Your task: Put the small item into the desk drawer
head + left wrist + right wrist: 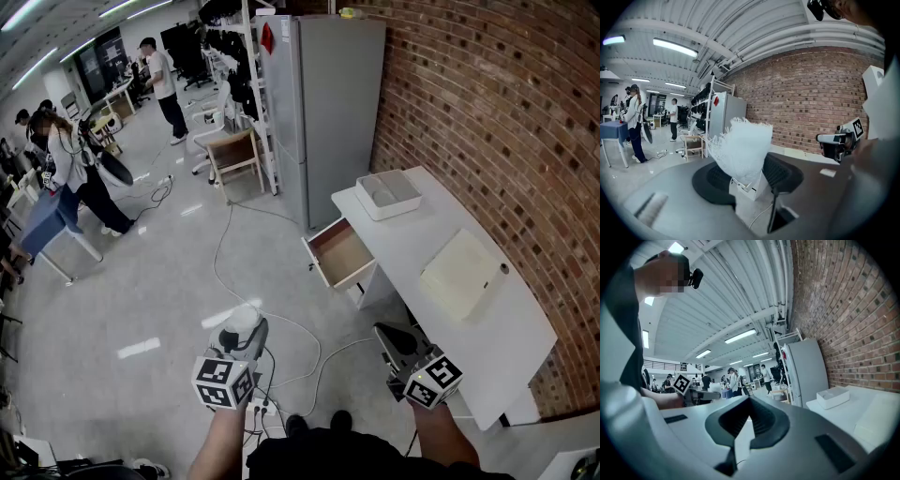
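1. Grey refrigerator [323,112], upright, against the brick wall [487,112].
2. White tray [387,195], shallow, rectangular.
3. Cream board [459,274], flat, near the wall.
4. White cable [225,253], trailing across the floor.
5. Wooden chair [234,155], left of the refrigerator.

Small item [743,147]: white, fluffy, w/ fine bristly strands fraying off its top and left edge. It stands upright, pinched at its base between pads of left gripper [747,177], held above the floor [169,281], well apart from desk [424,246] and out beyond its front side. Desk drawer [341,253]: pulled well out from desk's front, toward desk's far end; white outer walls, brown wood-tone inside, opening facing up; item not yet in drawer.
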`<action>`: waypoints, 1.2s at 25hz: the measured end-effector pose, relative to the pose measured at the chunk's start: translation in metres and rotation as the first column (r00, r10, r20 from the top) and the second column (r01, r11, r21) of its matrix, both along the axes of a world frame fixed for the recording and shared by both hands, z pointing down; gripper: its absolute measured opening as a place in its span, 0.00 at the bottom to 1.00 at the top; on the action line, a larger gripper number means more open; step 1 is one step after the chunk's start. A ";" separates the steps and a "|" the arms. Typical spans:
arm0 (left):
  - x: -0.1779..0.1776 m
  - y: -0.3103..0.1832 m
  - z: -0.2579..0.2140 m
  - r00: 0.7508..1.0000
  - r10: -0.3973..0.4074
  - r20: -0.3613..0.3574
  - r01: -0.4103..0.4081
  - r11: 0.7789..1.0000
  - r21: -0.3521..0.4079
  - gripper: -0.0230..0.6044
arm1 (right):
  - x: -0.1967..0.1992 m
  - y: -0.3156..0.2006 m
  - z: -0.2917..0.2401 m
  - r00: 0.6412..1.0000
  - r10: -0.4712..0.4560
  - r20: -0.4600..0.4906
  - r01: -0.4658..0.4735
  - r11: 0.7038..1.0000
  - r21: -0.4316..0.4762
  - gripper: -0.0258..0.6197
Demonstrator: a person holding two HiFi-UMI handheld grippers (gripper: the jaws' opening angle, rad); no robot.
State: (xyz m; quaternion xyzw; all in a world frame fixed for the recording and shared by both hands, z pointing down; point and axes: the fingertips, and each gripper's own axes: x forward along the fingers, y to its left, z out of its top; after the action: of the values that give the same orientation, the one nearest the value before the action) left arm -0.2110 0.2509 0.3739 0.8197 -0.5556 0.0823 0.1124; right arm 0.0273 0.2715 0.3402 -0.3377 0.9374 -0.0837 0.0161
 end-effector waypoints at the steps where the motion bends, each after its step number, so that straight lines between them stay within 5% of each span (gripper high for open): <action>1: 0.000 0.001 -0.002 1.000 -0.001 0.001 0.001 1.000 0.001 0.35 | 0.000 0.001 -0.001 1.000 -0.003 0.001 0.003 1.000 0.001 0.06; 21: 0.041 0.039 0.002 0.998 -0.058 0.002 0.058 0.998 0.000 0.35 | 0.049 0.045 0.013 0.994 -0.109 -0.030 0.110 0.994 0.010 0.06; 30: 0.058 0.039 0.003 0.999 -0.039 -0.005 0.039 0.999 -0.010 0.35 | 0.071 0.049 0.022 0.997 -0.080 0.000 0.080 0.996 -0.037 0.06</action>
State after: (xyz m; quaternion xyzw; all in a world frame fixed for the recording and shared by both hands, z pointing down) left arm -0.1529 0.2899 0.3773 0.8084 -0.5708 0.0806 0.1195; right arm 0.0986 0.3208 0.3624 -0.3000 0.9485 -0.1013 0.0059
